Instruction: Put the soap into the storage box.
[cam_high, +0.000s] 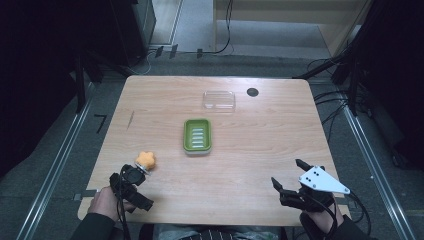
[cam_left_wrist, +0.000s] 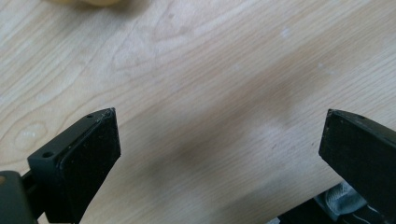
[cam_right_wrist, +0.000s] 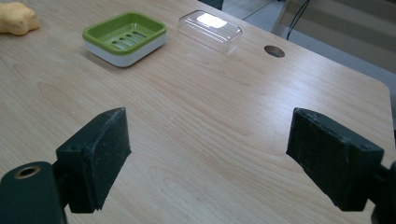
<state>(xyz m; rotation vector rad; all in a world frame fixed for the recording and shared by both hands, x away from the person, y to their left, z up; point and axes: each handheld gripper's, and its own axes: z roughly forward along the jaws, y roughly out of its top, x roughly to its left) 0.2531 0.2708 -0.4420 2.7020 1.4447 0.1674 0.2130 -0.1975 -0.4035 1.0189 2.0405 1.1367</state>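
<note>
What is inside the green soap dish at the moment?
The green soap dish holds no soap: its floor shows a row of pale drain slots. What lies under the green insert, inside the white base, is covered. The orange soap lies apart, on the table.

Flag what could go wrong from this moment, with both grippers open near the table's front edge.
The orange soap sits right ahead of the open left gripper; a careless closing could push it away rather than catch it. The clear lid lies apart from the green dish and is hard to see on the wood, so the right gripper might misjudge its edges.
</note>
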